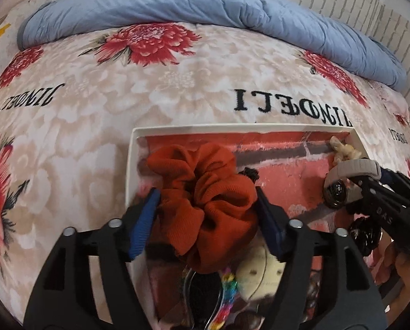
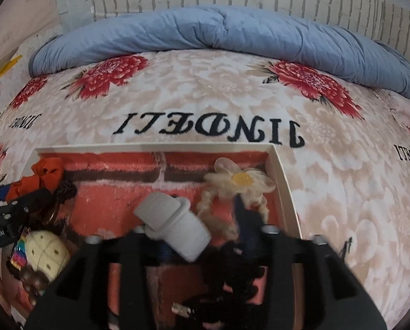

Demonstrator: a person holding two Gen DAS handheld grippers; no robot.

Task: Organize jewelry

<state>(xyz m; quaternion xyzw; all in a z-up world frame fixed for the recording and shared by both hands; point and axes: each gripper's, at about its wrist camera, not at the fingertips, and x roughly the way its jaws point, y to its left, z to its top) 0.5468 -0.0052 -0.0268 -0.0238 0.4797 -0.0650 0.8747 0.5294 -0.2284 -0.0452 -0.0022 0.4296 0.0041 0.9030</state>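
A shallow white box [image 1: 130, 165] with a red brick-print lining lies on the bed; it also shows in the right wrist view [image 2: 283, 181]. My left gripper [image 1: 207, 214] is shut on a rust-orange scrunchie [image 1: 202, 192] at the box's left end. My right gripper [image 2: 199, 236] is shut on a watch with a grey strap [image 2: 174, 220], its dark face showing in the left wrist view [image 1: 335, 192]. A cream flower hair piece [image 2: 240, 178] lies in the box's far right corner.
A cream button-like piece [image 2: 49, 250], a rainbow clip [image 2: 19, 253], brown beads [image 2: 34, 277] and black hair ties [image 2: 227, 275] lie in the near part of the box. The floral bedspread [image 2: 205, 96] surrounds it, with a folded blue quilt [image 2: 218, 33] by the brick wall.
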